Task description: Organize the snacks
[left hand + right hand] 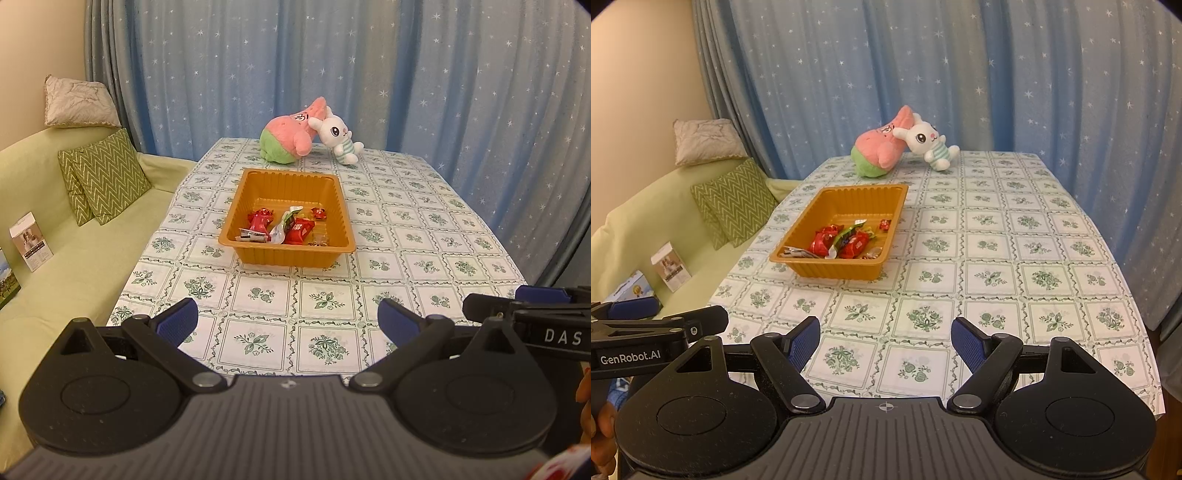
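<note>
An orange tray (286, 254) sits on a table (406, 258) covered in a green floral cloth. All snacks (284, 227) lie inside the tray, bunched toward its near end: red wrappers, a green-and-white packet, and one small red sweet nearer the far right wall. The far half of the tray floor is bare.

Beyond the tray, at the table's far edge, a pink plush (288, 136) leans against a white rabbit (338, 136). Behind them hangs a blue curtain (369, 55) with white stars.

The left view looks at the tray almost head-on and shows the right gripper's side, lettered "DAS", at its right border. The right view sees the tray (838, 269) at an angle, off to the left, and shows more bare cloth right of the tray, out to the table's right edge (1137, 302). The left gripper's side enters at its left border.

The left gripper (288, 325) is spread wide and holds nothing; its blue pads (177, 321) hover over the near cloth, well short of the tray. The right gripper (885, 341) is likewise released and bare, touching nothing.

Left of the tray, past the table edge, a green sofa (74, 258) holds zigzag cushions (107, 177) and a small box (31, 242). Open cloth surrounds the tray on every side.
</note>
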The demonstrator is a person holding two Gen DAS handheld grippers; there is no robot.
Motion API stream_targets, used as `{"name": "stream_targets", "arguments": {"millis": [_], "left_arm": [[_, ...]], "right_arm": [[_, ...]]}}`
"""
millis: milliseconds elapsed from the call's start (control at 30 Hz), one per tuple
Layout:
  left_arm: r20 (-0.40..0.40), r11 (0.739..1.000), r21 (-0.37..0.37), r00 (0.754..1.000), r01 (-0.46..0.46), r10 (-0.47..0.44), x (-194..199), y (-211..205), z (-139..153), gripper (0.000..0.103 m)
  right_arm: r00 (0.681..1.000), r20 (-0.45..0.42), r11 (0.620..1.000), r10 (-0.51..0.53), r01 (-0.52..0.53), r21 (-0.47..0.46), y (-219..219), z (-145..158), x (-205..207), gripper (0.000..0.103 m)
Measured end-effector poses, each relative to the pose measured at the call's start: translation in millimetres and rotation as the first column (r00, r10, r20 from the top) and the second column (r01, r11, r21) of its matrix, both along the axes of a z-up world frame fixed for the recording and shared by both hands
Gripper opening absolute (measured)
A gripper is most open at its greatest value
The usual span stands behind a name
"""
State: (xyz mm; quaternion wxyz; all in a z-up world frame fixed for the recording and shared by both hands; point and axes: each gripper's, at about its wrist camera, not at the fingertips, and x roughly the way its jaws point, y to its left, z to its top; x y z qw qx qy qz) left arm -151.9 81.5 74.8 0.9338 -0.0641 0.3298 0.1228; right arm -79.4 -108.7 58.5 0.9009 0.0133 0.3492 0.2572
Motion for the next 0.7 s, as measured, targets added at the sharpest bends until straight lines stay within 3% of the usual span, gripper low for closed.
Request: {"name": "stream_targets", "arguments": {"millis": [700], "left_arm": [[-0.002,1.000,-0.004,1.000,0.001,-0.001,0.3,-0.1,-3.9,0.103]], "right_arm": [[1.000,-0.001,1.000,0.001,-0.001,-0.001,-0.3,-0.7,0.3,0.078]]}}
